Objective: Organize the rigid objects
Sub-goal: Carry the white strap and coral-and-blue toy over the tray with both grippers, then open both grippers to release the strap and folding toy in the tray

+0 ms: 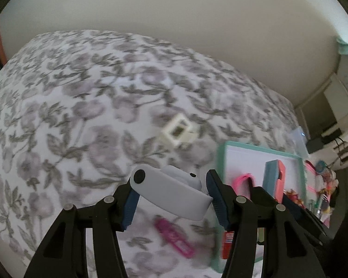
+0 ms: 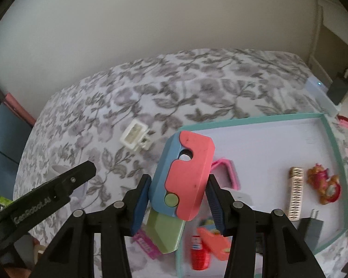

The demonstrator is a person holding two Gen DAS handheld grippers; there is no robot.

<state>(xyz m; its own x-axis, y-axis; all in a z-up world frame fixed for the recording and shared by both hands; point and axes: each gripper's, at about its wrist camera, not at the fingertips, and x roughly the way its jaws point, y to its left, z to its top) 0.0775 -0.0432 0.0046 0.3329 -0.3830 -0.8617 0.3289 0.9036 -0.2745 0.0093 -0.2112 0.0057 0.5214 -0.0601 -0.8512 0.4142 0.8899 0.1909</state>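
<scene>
A floral bedspread (image 2: 197, 85) with grey leaves and pale purple blossoms covers the surface. A plain beige wall (image 2: 150, 23) rises behind it. A black device (image 2: 338, 88) with a cord sits at far right.

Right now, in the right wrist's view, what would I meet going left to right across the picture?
The other tongs → white plug adapter → pink-and-blue toy held in these tongs → pink ring-shaped frame → cream comb-like strip → small red-and-gold figurine → the tray's teal rim.
</scene>
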